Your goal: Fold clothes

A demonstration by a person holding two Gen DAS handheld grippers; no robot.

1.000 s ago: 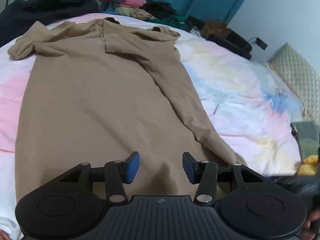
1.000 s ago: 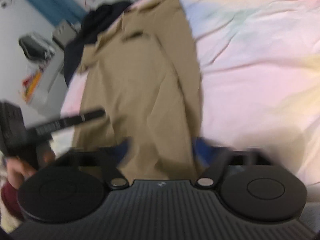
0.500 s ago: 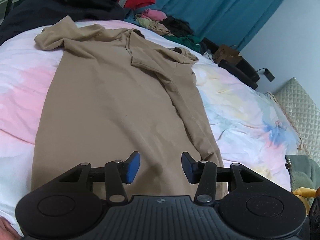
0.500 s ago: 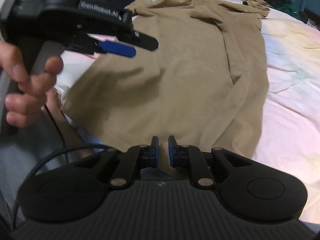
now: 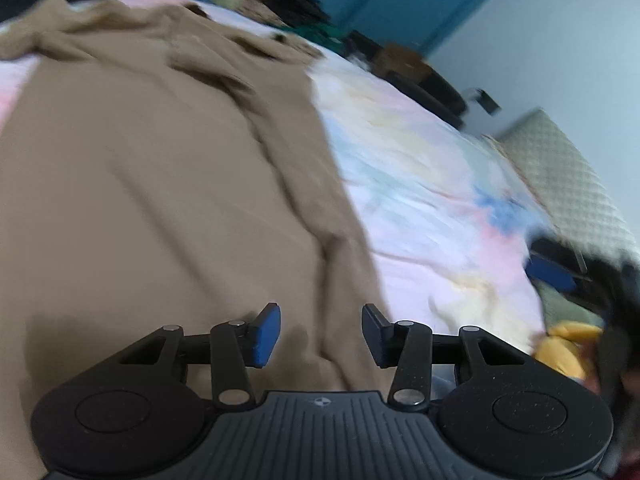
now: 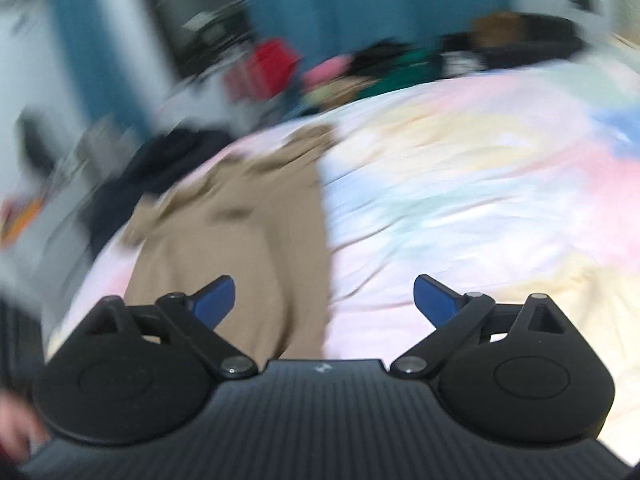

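Tan garment (image 5: 160,200) flat on bed, one sleeve folded in. Left gripper (image 5: 320,336) apart, lower centre, over hem. Right gripper (image 6: 324,300) wide apart, empty. Pinch hem corners evenly.

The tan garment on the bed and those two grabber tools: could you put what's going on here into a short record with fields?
garment: tan garment, spread flat on the bed, one sleeve folded in over the body
surface: pastel tie-dye bedsheet
left gripper: open, low over the garment's near end, holding nothing
right gripper: open wide, empty, above the garment's right edge
background: heap of mixed clothes by a teal curtain
image quality: both views blurred by motion
fold progress: bottom hem not yet folded up
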